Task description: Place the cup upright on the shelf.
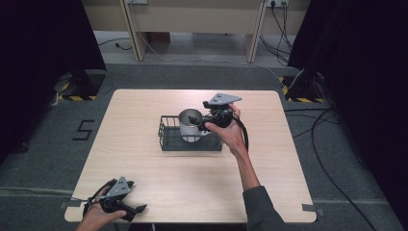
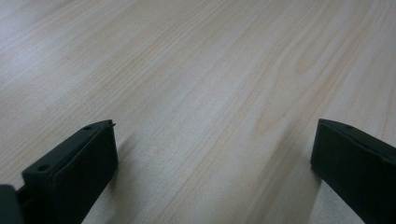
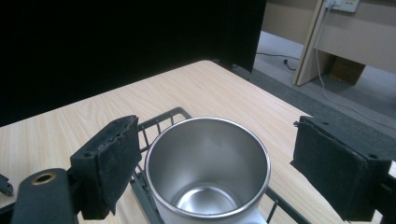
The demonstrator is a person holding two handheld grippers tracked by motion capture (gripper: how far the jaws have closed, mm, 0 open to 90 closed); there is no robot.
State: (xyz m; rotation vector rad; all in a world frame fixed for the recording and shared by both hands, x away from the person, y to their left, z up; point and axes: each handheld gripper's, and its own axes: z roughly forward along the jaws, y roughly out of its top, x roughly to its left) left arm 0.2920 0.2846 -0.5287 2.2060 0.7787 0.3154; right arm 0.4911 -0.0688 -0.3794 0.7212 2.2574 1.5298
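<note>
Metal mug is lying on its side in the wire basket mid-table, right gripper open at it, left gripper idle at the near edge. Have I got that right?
Not quite: the metal mug stands upright in the wire basket, mouth up; the right gripper view looks straight down into it. The rest holds: the right gripper is open with its fingers either side of the rim, and the left gripper sits open at the table's near edge.

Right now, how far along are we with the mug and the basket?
Looks done: the steel mug stands upright inside the wire basket. In hand: the right claw sits open around the mug's rim, pads apart from it. The left claw rests open over bare table. Left: probably just drawing the right claw clear.
</note>
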